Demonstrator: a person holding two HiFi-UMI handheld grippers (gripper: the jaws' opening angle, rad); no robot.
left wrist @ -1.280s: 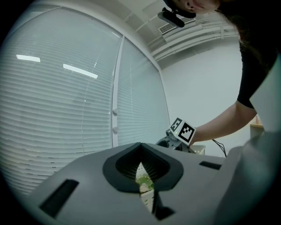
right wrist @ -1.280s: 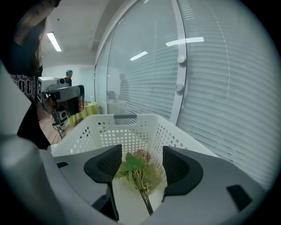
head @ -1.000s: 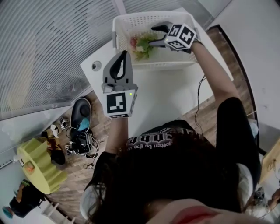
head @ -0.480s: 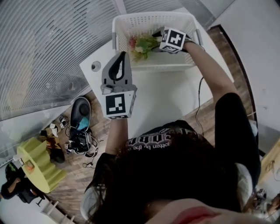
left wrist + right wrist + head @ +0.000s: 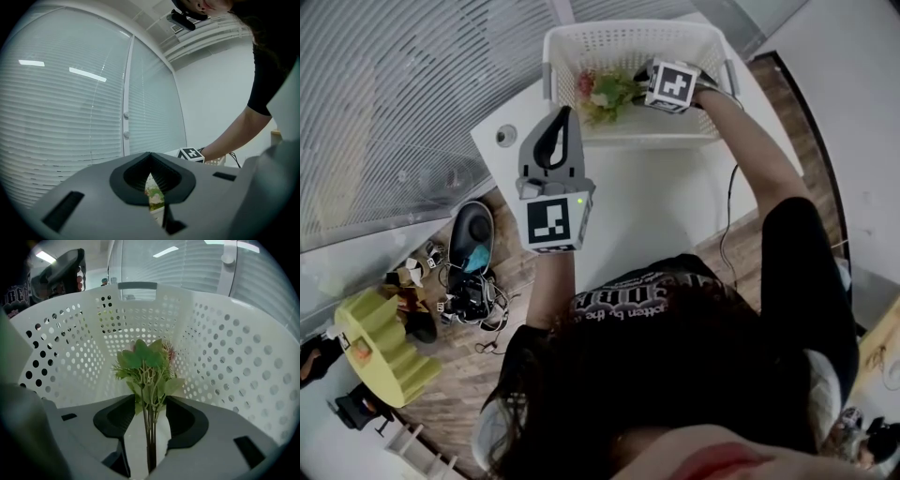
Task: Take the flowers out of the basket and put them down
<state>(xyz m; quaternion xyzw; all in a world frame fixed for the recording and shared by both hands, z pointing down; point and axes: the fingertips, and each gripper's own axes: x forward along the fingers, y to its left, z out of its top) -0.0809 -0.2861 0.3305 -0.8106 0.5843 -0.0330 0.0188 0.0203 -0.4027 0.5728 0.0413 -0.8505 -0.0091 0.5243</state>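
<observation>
A white table (image 5: 656,197) with a white perforated basket (image 5: 649,138) standing at its far end, a small round grey disc (image 5: 506,136) set in the top just left of the basket, and a thin black cable (image 5: 727,216) along the edge, nearer than the basket, on its right.

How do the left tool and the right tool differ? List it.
Place: the left tool hangs over the white table, outside the basket; the right tool reaches inside the basket.
Jaws: the left tool's are together, nothing between; the right tool's stand apart, closing around the stems of the flowers, not pressing yet.
Shared: both grey, each with a marker cube.
</observation>
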